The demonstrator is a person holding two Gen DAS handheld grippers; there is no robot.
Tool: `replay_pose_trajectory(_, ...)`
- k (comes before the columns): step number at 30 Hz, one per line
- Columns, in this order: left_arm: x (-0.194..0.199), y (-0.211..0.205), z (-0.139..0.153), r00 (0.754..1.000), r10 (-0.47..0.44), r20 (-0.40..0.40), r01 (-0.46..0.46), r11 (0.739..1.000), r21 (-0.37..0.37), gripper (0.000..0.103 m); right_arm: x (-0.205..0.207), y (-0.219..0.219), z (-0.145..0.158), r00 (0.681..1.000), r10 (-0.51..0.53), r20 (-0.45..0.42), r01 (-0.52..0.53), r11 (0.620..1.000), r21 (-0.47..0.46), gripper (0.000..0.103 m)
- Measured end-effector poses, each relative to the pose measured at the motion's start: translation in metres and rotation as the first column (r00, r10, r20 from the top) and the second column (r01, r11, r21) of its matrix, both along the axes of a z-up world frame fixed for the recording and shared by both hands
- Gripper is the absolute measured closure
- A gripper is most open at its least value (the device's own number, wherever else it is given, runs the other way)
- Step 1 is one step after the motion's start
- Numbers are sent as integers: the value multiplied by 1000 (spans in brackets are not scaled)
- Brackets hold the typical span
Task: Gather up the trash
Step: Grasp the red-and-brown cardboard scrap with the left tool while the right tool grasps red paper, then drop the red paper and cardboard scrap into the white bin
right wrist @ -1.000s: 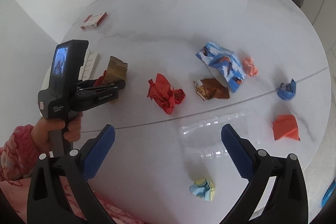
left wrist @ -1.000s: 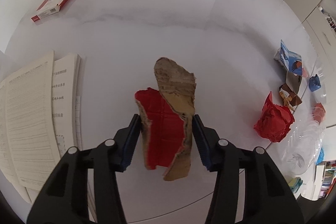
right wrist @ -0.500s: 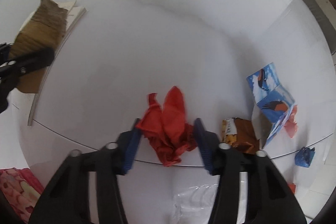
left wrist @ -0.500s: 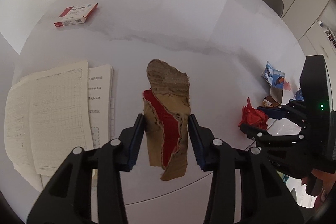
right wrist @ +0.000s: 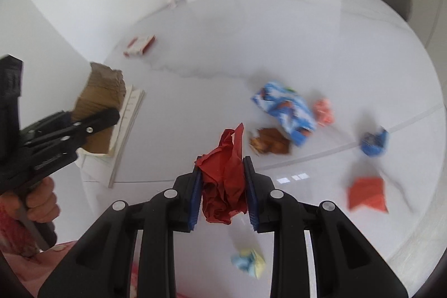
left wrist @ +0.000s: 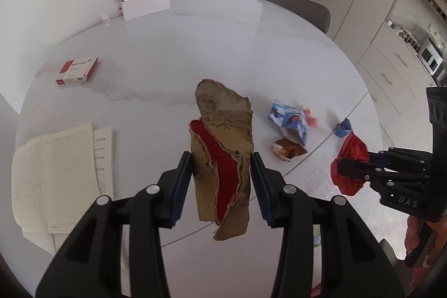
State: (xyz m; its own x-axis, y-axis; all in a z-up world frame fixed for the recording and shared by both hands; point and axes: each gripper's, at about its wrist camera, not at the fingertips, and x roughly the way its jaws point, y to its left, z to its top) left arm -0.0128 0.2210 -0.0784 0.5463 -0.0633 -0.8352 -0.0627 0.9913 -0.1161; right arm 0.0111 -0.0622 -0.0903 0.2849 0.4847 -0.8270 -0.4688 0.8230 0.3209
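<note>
Two hand-held grippers are up over the white table [left wrist: 251, 52], one in each of my hands, both tipped steeply down toward its top. My left hand-held gripper [left wrist: 221, 182] has its blue pads pressed on either side of a torn piece of brown cardboard [left wrist: 223, 130] with a red face showing through the tear; the piece stands upright between the fingers, clear of the table. From the right wrist view I see my left hand [right wrist: 39, 200] wrapped round that tool's handle at the left edge, with a pink patterned sleeve below it. My right hand-held gripper [right wrist: 222, 187] has just been closing, and its jaws now clamp a crumpled wad of red paper [right wrist: 225, 180], which bulges above and below the pads and hangs free of the surface. In the left wrist view the same red wad shows at the right, caught in the black fingers of the right tool. On the table lie more scraps: a blue printed wrapper [right wrist: 285, 108], a brown wrapper [right wrist: 269, 143] just beside it, a small pink ball [right wrist: 324, 108], a blue ball [right wrist: 374, 141], an orange folded paper [right wrist: 367, 194], and a yellow and blue crumple [right wrist: 248, 261] near my edge. Sheets of paper [left wrist: 58, 180] and a red and white box [left wrist: 76, 70] lie to the left.
</note>
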Motion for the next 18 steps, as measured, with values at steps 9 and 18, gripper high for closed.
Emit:
replay_pose_trajectory(9,-5,-103,10,978,-207,4,207,978,-18,60,-69,-162,23,943,-332,39,331,943,32,74)
replay_pose_trajectory(18,-11,-207,14,900,-435,-14,435,900,-8,60,-82,-276,-108,798,-580,-165,573,815,-92,73)
